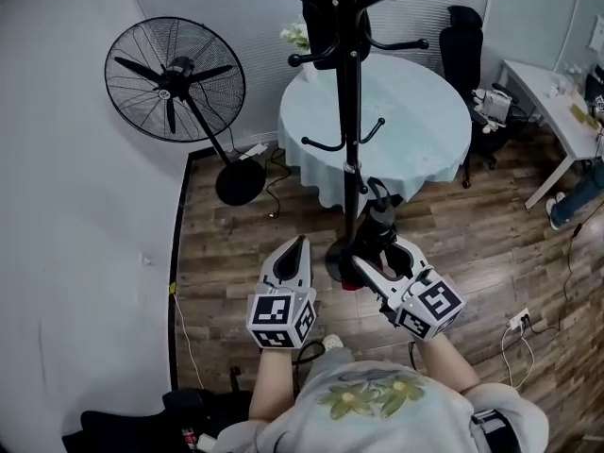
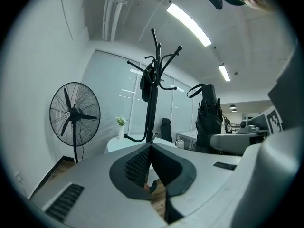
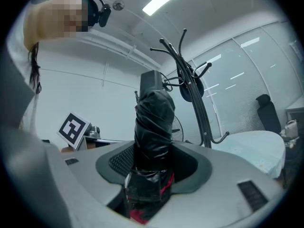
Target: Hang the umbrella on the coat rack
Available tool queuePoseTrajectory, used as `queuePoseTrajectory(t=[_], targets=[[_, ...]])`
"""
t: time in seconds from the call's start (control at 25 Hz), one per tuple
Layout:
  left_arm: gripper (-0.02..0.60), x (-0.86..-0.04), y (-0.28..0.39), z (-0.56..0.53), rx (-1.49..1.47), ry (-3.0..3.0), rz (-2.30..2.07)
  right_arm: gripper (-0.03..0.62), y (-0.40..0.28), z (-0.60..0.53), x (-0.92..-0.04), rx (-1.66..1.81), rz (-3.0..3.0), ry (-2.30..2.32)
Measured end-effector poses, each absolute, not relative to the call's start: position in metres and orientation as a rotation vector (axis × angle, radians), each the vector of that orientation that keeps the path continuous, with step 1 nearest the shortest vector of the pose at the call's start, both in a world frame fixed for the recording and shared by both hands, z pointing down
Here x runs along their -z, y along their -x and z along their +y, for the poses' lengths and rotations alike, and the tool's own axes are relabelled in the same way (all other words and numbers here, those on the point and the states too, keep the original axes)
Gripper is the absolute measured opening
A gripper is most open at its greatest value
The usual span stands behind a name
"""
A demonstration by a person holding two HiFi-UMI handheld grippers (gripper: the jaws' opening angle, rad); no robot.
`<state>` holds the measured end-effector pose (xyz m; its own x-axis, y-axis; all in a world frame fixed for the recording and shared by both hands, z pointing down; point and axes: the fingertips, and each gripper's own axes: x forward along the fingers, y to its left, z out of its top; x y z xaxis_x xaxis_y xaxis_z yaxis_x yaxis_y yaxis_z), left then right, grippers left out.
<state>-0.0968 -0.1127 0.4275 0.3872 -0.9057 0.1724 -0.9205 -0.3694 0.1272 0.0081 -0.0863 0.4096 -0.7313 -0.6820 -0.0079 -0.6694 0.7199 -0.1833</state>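
Closest to us was our own pale shirt (image 1: 377, 399) with its flower print, and just beyond it were the two grippers we held out over the wooden floor (image 1: 226, 253). Our right gripper (image 1: 381, 260) was clenched on the folded black umbrella (image 1: 380, 217). Its own view showed the dark pads pressed against both sides of the wrapped canopy, low on the bundle, with a scrap of red at the bottom. We held the umbrella upright, its strap loop at the top. Our left gripper (image 1: 300, 245) carried nothing, and its jaws met at the tips with only floor behind them.

Seen from above, the umbrella stood just in front of the round base of the coat rack (image 1: 350, 130), a little right of the pole. In the left gripper view it stood near the rack but clearly apart from it, on the right, and was not yet on any hook. A dark bag (image 1: 332, 17) hung from the upper hooks.

Behind the rack we saw a round table (image 1: 425, 121) under a pale cloth, with a small vase of white flowers (image 1: 297, 36) at its far edge. A large pedestal fan (image 1: 175, 78) stood to the left by the wall. A black office chair (image 1: 461, 45) and a white desk (image 1: 552, 97) stood to the right.
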Motion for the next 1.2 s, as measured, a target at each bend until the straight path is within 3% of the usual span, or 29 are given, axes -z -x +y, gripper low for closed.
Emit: queuePoseTrajectory(t=[0.6, 1.2], targets=[[0.002, -0.424, 0.147, -0.177, -0.110, -2.506, -1.578, 0.223, 0.047, -0.164, -0.354, -0.002, 2.777, 1.140], [0.002, -0.430, 0.129, -0.201, -0.134, -2.531, -1.498, 0.224, 0.056, -0.198, -0.299, -0.222, 2.776, 1.131]])
